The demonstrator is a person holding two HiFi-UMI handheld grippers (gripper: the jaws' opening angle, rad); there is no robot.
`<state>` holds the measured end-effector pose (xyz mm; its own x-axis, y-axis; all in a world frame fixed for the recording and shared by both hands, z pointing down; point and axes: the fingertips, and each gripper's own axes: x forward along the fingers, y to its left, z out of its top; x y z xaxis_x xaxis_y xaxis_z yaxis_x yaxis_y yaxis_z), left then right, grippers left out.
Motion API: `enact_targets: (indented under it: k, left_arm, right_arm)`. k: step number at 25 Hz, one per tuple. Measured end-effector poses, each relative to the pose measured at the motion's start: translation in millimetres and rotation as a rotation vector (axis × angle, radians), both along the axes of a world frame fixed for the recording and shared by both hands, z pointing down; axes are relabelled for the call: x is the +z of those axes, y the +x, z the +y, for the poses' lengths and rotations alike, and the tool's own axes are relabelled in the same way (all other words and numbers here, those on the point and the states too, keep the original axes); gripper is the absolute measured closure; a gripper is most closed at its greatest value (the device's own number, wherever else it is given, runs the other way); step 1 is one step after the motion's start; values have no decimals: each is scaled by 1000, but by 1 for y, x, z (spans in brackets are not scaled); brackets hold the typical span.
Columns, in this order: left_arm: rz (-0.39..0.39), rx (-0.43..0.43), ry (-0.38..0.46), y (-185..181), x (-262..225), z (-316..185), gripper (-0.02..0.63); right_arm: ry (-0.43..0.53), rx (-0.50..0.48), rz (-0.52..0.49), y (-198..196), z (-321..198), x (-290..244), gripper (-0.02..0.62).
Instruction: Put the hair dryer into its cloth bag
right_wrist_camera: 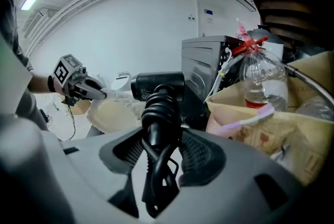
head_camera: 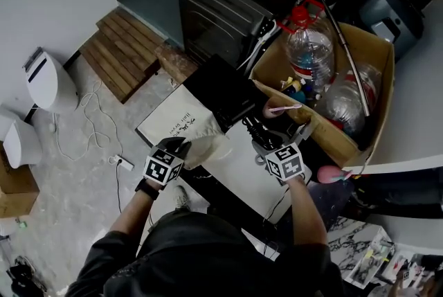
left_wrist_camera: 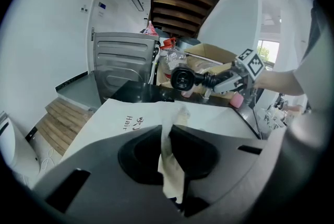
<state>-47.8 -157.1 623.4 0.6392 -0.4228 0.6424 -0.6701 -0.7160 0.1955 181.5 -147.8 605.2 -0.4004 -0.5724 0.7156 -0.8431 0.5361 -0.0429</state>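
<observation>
The cream cloth bag (head_camera: 176, 124), printed with dark letters, lies flat on the table, its open end bunched up at the near side. My left gripper (head_camera: 188, 152) is shut on that bunched cloth edge (left_wrist_camera: 170, 157), which hangs between the jaws. A black hair dryer (head_camera: 255, 128) with its cord wound round the handle (right_wrist_camera: 158, 113) is held above the table. My right gripper (head_camera: 261, 142) is shut on that handle, to the right of the bag's mouth. The left gripper view shows the dryer's barrel (left_wrist_camera: 182, 79) facing the bag (left_wrist_camera: 130, 118).
An open cardboard box (head_camera: 377, 57) with plastic bottles stands at the right; a pink toothbrush (head_camera: 282, 109) rests on its rim. A dark metal appliance (head_camera: 214, 12) stands behind the bag. Wooden steps (head_camera: 121, 53) lie at the left, below the table (head_camera: 249, 181).
</observation>
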Motion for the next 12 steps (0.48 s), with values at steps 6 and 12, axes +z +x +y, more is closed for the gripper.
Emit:
enact_targets:
  k: [6,12]
  left_arm:
    - [-9,2,2,1,2,-1,569]
    - [-19,2,1,3,6,0,569]
  right_arm:
    - [-25,16,-8,7,62,3,388]
    - [-63,24,-11,9,113,17,388]
